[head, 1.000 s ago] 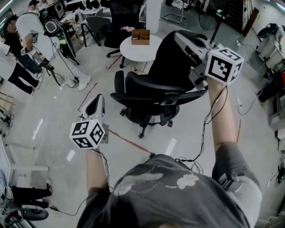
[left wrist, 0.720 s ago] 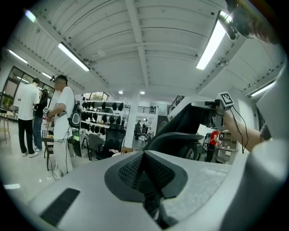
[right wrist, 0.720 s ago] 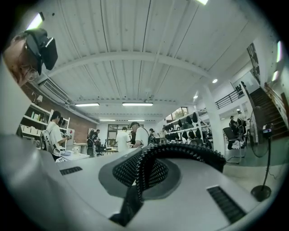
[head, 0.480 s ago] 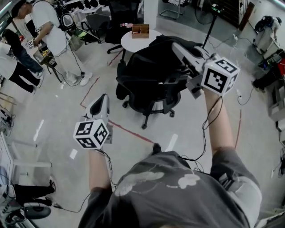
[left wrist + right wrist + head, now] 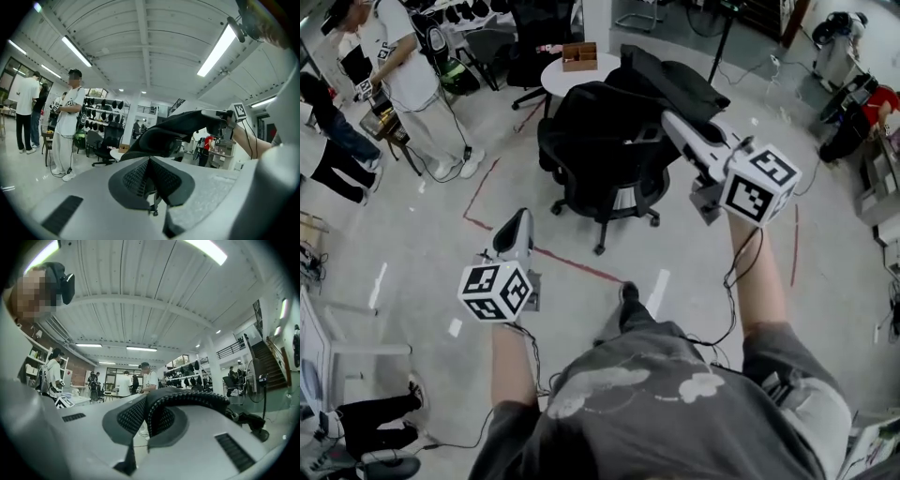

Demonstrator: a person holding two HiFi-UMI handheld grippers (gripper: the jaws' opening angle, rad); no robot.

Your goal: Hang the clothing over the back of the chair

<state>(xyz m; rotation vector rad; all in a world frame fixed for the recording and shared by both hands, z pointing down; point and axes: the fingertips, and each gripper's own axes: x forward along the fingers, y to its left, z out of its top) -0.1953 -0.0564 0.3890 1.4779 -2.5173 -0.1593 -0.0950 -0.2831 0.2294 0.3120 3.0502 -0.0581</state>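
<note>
since a sec ago the right gripper (image 5: 673, 125) has sunk lower in the head view, and the chair (image 5: 591, 141) w/ the clothing (image 5: 675, 80) has slid up toward the top of frame. the clothing, bunched at the chair's right side before, now spreads flatter above and behind the backrest. the right gripper's jaws are pressed together on the clothing: in the right gripper view a black bumpy strip (image 5: 187, 397) of it comes out from betw. the pads and curves off to the right. in the left gripper view the dark fabric stretches from that gripper's tip down and left to the top of the chair, but whether it rests on the backrest i can't tell. the left gripper (image 5: 518, 217) sits low at the left of the head view, well apart from the chair and pointing roughly toward it. its pads meet w/ nothing betw. them (only the chair's wheeled base shows through the gap below them). a red tape line (image 5: 572, 262) on the floor runs betw. the left gripper and the chair. just beyond the chair stands a round white table (image 5: 558, 73) w/ a wooden box (image 5: 578, 56) on it. a person in a white shirt (image 5: 408, 70) stands at top left, near other people.
</note>
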